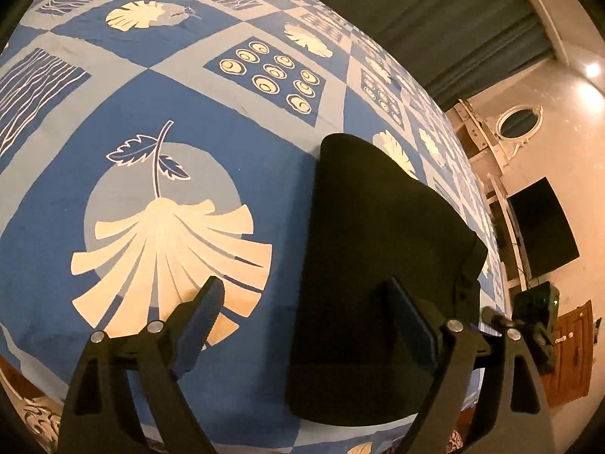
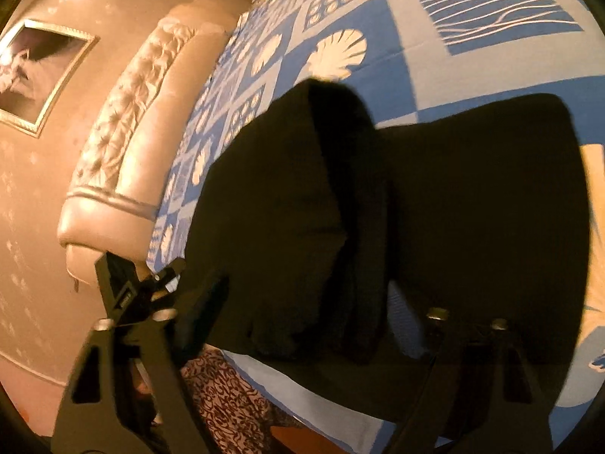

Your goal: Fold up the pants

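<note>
Black pants lie folded on a blue patterned bedsheet. In the left wrist view my left gripper is open, hovering just above the sheet; its right finger is over the pants, its left finger over the sheet. In the right wrist view the pants show as a flat dark rectangle with a raised fold hanging at its left. My right gripper is open above the pants' near edge; whether its left finger touches the raised fold I cannot tell.
A padded cream headboard borders the bed on the left. A framed picture hangs on the wall. A dark TV, grey curtains and a wooden cabinet stand beyond the bed. Patterned fabric hangs below the bed edge.
</note>
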Motion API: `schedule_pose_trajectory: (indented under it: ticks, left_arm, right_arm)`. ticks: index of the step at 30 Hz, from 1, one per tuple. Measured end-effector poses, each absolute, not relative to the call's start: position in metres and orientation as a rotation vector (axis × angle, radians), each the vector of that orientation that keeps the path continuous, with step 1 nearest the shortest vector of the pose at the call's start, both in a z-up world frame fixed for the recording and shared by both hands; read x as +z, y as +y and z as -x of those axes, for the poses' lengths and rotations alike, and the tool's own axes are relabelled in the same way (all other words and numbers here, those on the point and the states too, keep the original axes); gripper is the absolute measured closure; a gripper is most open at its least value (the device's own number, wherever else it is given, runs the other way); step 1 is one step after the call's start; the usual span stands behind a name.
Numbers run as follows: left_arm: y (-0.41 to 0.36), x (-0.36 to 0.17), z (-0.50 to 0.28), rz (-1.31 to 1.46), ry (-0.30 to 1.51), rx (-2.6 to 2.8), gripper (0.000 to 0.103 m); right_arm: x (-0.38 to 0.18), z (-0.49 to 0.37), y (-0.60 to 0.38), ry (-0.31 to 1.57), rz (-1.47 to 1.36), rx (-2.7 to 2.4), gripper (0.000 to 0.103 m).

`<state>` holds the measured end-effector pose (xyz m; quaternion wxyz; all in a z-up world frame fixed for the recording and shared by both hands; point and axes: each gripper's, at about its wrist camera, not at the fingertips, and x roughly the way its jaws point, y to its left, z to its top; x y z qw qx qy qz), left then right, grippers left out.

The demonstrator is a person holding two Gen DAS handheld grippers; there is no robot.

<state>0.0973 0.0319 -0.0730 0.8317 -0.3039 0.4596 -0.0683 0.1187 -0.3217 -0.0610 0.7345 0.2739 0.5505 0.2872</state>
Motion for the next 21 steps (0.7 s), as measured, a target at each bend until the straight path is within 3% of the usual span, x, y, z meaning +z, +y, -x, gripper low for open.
schedule_pose_trajectory:
  ticks: [2, 6, 15, 21]
  left_arm:
    - [0.033, -0.074, -0.097, 0.643, 0.974, -0.145, 0.017]
    - [0.035, -0.077, -0.097, 0.665, 0.977, -0.149, 0.016]
    - [0.028, -0.076, -0.096, 0.672, 0.987, -0.196, 0.016]
    - [0.006, -0.072, -0.096, 0.636, 1.003, -0.265, 0.016]
  right_arm:
    - [-0.067, -0.121, -0.315, 1.249, -0.603, 0.623, 0.072]
    - [-0.069, -0.119, -0.312, 1.258, -0.593, 0.625, 0.086]
    - [-0.022, -0.105, -0.332, 1.119, -0.541, 0.659, 0.091]
    - [-0.024, -0.098, -0.379, 1.107, -0.549, 0.568, 0.092]
